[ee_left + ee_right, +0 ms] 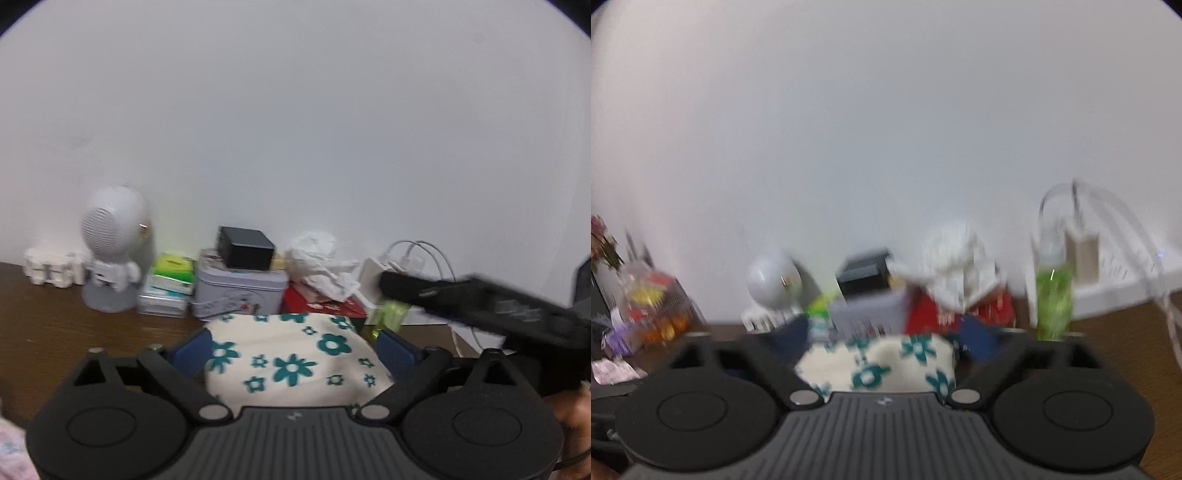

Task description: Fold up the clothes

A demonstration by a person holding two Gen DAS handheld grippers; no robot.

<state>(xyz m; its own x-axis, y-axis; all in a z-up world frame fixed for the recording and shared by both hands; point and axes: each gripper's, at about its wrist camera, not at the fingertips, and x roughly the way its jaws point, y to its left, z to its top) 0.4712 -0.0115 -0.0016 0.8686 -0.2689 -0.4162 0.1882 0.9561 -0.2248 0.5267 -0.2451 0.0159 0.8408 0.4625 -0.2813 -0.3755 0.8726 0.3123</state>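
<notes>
The folded floral cloth (291,363) lies on the wooden table (55,332) directly ahead of both tools, between the spread fingers of the left gripper (295,347) and right gripper (882,339).

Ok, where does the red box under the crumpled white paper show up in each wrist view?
Left wrist view: the red box sits right of centre against the wall, just behind the floral cloth.
Right wrist view: the red box is blurred, right of centre, again behind the floral cloth.
Shared landmark: the black cube on the grey tin, left of the box in both views.
</notes>
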